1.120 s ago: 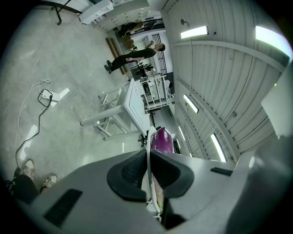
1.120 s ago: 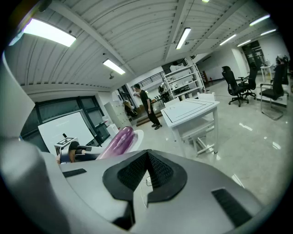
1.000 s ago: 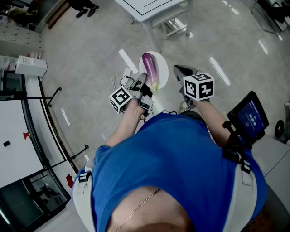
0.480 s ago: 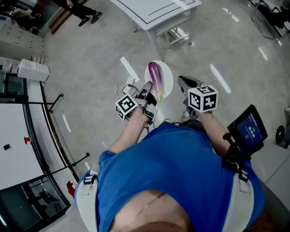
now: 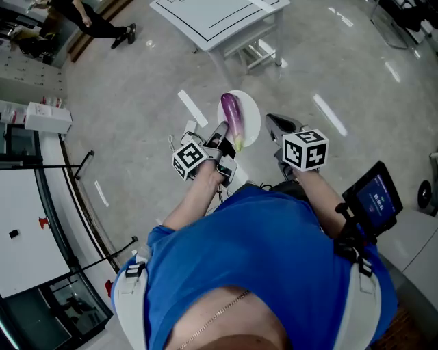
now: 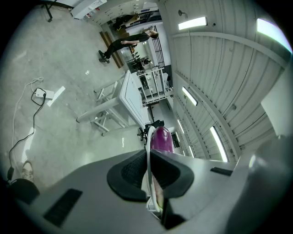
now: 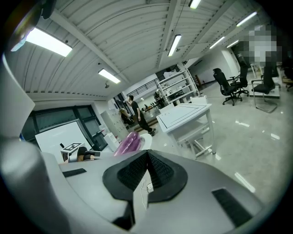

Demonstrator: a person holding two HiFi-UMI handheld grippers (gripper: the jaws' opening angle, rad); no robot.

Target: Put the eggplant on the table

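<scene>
The left gripper (image 5: 222, 131) is clamped on the rim of a white plate (image 5: 250, 109), and its own view shows the thin rim edge-on, pinched between the two dark pads (image 6: 129, 170). The eggplant (image 5: 231, 116) lies on that plate, purple, with its pale stem end toward the gripper. Plate and eggplant are held up in the air over the grey floor (image 5: 144, 116), well short of the white table (image 5: 219, 15) ahead. The right gripper (image 5: 275, 123) hangs just beside the plate on its right, apart from it, with its jaws closed together on nothing. In its view the eggplant and plate sit to the left of the jaws and the table stands beyond. A person (image 5: 92, 24) stands far off by the room's edge.
</scene>
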